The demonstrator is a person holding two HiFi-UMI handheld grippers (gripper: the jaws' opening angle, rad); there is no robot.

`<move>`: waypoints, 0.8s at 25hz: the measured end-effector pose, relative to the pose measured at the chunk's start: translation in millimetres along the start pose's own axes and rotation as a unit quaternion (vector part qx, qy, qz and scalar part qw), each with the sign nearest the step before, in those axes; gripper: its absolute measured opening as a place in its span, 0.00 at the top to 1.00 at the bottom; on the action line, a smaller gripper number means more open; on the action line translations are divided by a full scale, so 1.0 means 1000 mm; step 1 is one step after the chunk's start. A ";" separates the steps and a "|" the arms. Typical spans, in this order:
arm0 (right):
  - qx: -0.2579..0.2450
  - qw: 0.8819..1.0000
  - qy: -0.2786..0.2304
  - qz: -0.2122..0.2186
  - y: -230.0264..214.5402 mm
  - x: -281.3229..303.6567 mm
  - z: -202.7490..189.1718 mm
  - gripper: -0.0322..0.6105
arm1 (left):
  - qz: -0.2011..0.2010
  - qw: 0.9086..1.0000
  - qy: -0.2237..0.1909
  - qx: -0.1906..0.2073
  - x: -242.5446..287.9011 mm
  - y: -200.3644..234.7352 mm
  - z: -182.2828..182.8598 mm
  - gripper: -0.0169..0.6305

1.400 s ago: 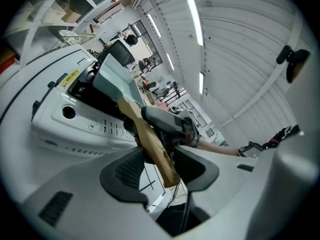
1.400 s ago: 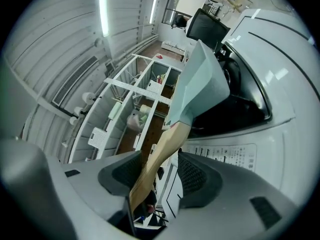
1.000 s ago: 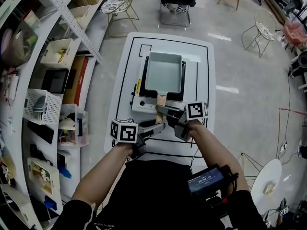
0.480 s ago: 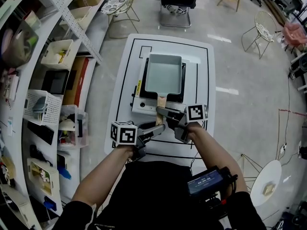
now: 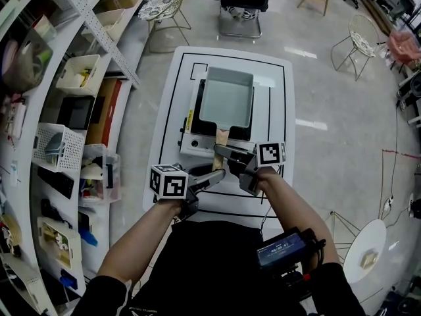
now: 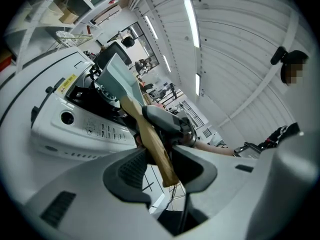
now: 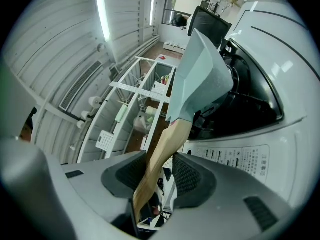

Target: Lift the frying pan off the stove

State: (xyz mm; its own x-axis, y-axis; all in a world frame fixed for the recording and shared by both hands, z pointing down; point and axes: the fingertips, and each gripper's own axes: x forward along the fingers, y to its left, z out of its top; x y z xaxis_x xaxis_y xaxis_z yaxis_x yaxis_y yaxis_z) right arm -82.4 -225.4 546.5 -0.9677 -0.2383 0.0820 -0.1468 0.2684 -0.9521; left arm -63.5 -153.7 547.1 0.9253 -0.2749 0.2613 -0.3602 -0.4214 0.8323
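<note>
A pale blue-green rectangular frying pan (image 5: 225,97) hangs tilted over the white table-top stove (image 5: 194,143), its far end raised. Its wooden handle (image 5: 222,139) points toward me. My right gripper (image 5: 220,151) holds the handle near the pan; its jaws are closing, with the wood pressed between the pads (image 7: 127,171). My left gripper (image 5: 220,174) is shut on the handle's near end (image 6: 165,166). From the left gripper view the pan (image 6: 117,76) rises above the burner and the right gripper (image 6: 165,121) clamps the handle farther up. From the right gripper view the pan (image 7: 202,74) stands off the stove (image 7: 240,154).
The stove stands on a white table (image 5: 276,110) marked with black lines. Shelving with bins (image 5: 75,74) runs along the left. A black chair (image 5: 240,5) and a white wire chair (image 5: 161,5) stand beyond the table's far end.
The pan's far end has come up off the stove and tilts toward the camera. Both grippers stay on the handle, almost where they were.
</note>
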 end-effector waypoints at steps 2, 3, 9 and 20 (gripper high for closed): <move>-0.002 1.000 -0.005 -0.001 -0.001 -0.003 0.003 0.67 | -0.003 1.000 0.004 0.002 0.003 -0.001 0.002 0.73; -0.004 1.000 -0.007 -0.001 -0.002 -0.004 0.005 0.67 | -0.004 1.000 0.006 0.003 0.004 -0.002 0.002 0.73; -0.008 1.000 -0.013 -0.002 0.004 -0.007 0.012 0.67 | -0.008 1.000 0.009 0.008 0.007 -0.006 0.010 0.73; -0.017 0.999 -0.032 -0.012 0.012 -0.026 0.022 0.66 | -0.022 0.999 0.021 0.018 0.020 -0.022 0.016 0.72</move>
State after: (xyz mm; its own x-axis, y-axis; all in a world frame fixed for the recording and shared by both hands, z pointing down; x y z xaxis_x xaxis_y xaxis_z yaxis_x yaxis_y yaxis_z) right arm -54.9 -236.9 526.0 -0.9490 -0.3041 0.0838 -0.1768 0.2927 -0.9397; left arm -39.5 -164.0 526.4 0.9443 -0.2186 0.2458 -0.3222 -0.4637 0.8254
